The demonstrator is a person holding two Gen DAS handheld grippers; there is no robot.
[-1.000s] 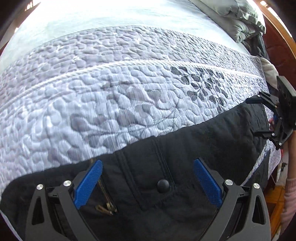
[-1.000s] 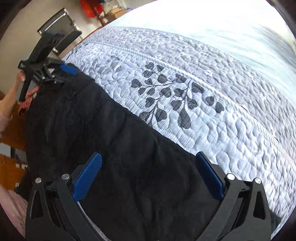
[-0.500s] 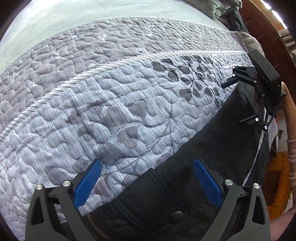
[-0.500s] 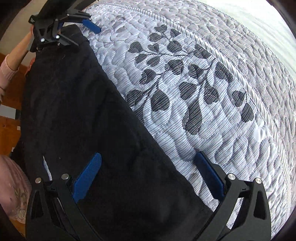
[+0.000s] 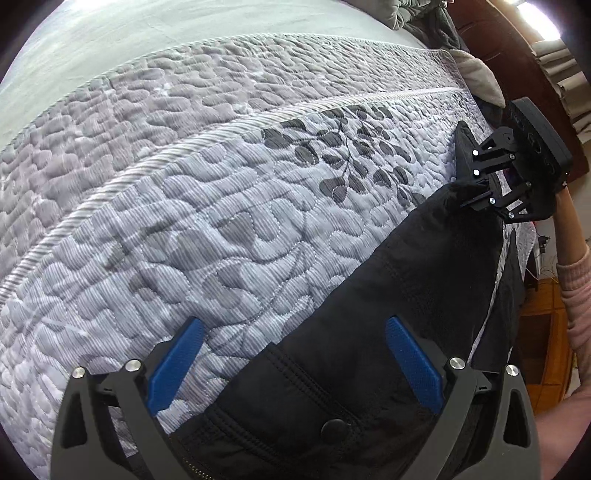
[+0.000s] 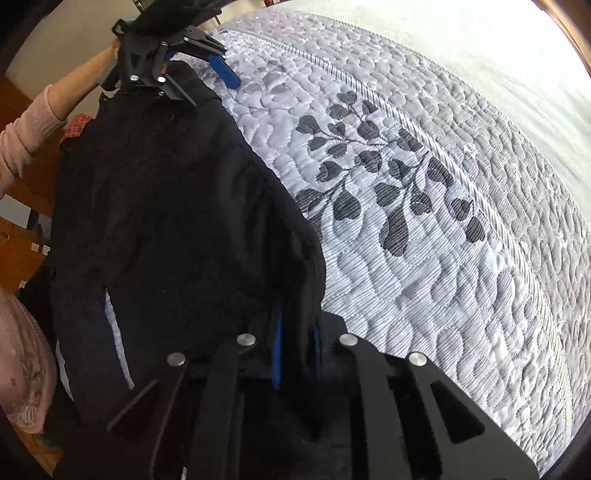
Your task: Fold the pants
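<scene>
Black pants (image 5: 388,325) lie along the near edge of a quilted grey mattress (image 5: 221,206). The waistband with a round button (image 5: 334,428) sits between my left gripper's blue fingers. My left gripper (image 5: 295,365) is open over the waistband. In the right wrist view the pants (image 6: 166,221) stretch from my right gripper (image 6: 295,354), shut on the far end of the fabric, up to the left gripper (image 6: 199,77). The right gripper also shows in the left wrist view (image 5: 469,192), clamped on a raised fold.
The mattress has a dark leaf pattern (image 6: 388,199) beside the pants. Grey bedding (image 5: 406,14) and a wooden headboard (image 5: 517,59) lie at the far right. Wooden floor (image 5: 543,317) is below the bed's edge. A pink sleeve (image 6: 26,133) is at left.
My right gripper has closed on the pants end and lifted it. My left gripper has slid slightly along the waistband and stays open.
</scene>
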